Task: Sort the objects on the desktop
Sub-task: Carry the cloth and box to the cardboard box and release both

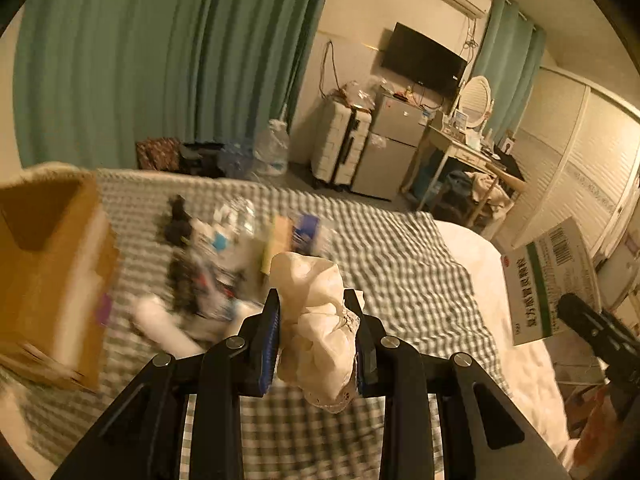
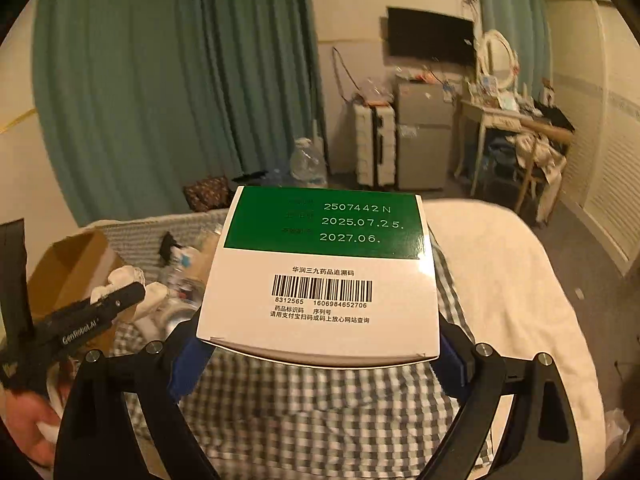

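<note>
Cream cloth [image 1: 320, 320], bunched and lace-edged, sits pinched between the fingers of the left gripper [image 1: 316, 344], lifted above the near edge of the checked blanket [image 1: 400, 264] on the bed. It looks soft and nearly weightless; it will sag and slip unless taken by the thick of the bunch, as it is now. Right gripper [image 2: 320, 356] clamps a white-and-green medicine box [image 2: 320, 276] by its two side walls, held level above the blanket's right part. That carton seems light, stiff and smooth, and probably dents under a hard squeeze, so the flat sides near the middle are the place to hold. An open cardboard box [image 1: 48, 272] stands at the blanket's left edge, with a blurred heap of small items [image 1: 224, 248] just beside it toward the far edge.
</note>
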`<action>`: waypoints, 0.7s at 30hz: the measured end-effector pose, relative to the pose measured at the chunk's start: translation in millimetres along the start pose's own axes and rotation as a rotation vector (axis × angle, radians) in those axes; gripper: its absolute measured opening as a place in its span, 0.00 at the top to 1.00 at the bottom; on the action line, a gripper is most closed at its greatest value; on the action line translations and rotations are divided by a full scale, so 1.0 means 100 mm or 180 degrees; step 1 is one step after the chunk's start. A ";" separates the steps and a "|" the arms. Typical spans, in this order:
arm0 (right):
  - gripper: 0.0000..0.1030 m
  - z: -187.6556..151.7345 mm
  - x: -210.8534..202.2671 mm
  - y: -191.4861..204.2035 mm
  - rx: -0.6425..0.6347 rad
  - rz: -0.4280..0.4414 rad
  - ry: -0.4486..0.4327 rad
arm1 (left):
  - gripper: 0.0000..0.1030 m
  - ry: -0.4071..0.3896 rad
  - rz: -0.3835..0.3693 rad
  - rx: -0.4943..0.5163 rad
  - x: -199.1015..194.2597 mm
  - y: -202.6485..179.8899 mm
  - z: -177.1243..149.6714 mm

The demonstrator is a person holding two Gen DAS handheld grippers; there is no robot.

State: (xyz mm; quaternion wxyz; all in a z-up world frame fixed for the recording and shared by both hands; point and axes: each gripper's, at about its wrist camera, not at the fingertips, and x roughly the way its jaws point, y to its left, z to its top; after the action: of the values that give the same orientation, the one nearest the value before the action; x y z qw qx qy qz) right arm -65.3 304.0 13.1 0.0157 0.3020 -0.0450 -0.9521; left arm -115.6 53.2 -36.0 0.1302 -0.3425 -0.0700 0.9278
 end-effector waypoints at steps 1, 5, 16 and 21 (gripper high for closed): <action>0.10 0.04 -0.05 0.08 -0.0024 0.0050 -0.0035 | 0.71 -0.0043 0.0066 0.0035 -0.09 0.08 0.05; 0.10 0.18 -0.16 0.46 -0.0120 0.0274 -0.0124 | 0.71 -0.0184 0.0244 0.0126 -0.37 0.39 0.19; 0.10 0.45 0.14 2.23 -0.0569 0.1297 0.0010 | 0.71 -0.0331 0.0784 -0.0363 -0.94 1.96 0.52; 0.10 0.47 0.43 3.10 -0.0832 0.1656 0.0179 | 0.71 -0.0250 0.1011 -0.0551 -0.90 2.68 0.48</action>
State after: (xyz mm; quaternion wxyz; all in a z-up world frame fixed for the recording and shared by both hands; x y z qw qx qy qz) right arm -126.8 -3.0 55.7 0.2993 0.3021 0.0026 -0.9051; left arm -133.1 -230.9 -2.9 -0.0507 -0.3227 -0.0996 0.9399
